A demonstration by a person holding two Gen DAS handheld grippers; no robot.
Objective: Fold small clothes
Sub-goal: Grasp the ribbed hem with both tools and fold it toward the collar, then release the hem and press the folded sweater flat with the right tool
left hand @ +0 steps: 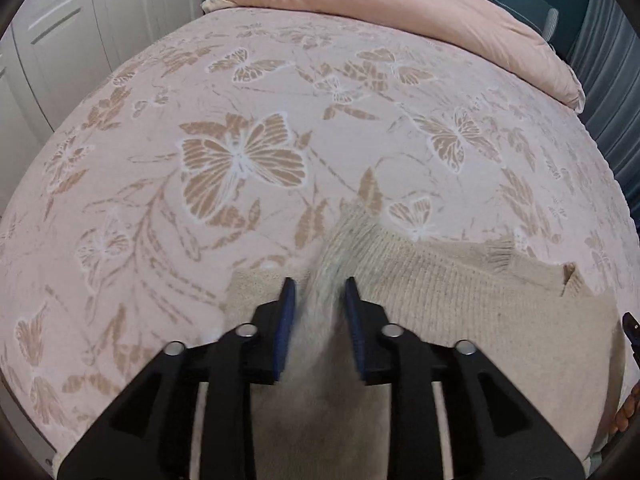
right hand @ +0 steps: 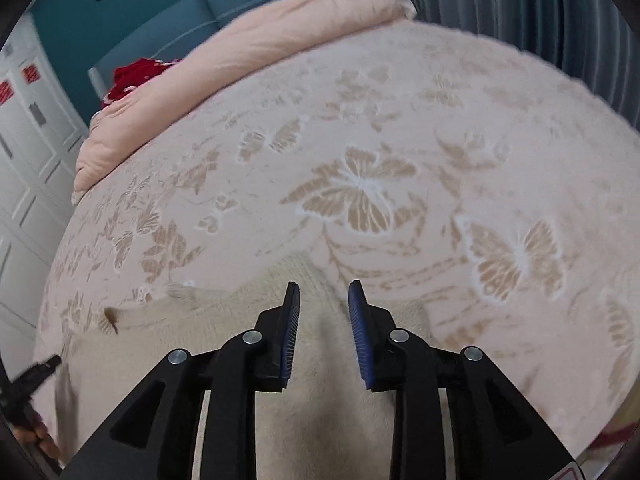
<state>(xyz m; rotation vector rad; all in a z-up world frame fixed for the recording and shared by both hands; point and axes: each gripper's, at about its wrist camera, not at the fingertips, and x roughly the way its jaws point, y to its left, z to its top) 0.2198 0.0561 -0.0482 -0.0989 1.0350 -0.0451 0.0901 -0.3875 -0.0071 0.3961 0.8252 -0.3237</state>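
A small beige knitted sweater (left hand: 460,300) lies on the bed near the front edge; it also shows in the right wrist view (right hand: 200,320). My left gripper (left hand: 320,292) has a blurred fold of the sweater between its blue pads, with the jaws partly apart around it. My right gripper (right hand: 324,296) hovers over the sweater's right part with its jaws apart and cloth between them; whether it grips is unclear. The left gripper's tip (right hand: 36,372) shows at the left edge of the right wrist view.
The bed is covered by a pink blanket with butterfly print (left hand: 240,160). A folded pink quilt (left hand: 420,12) lies at the head, with something red (right hand: 136,76) behind it. White cupboard doors (left hand: 60,40) stand to the left, grey curtains (right hand: 520,0) to the right.
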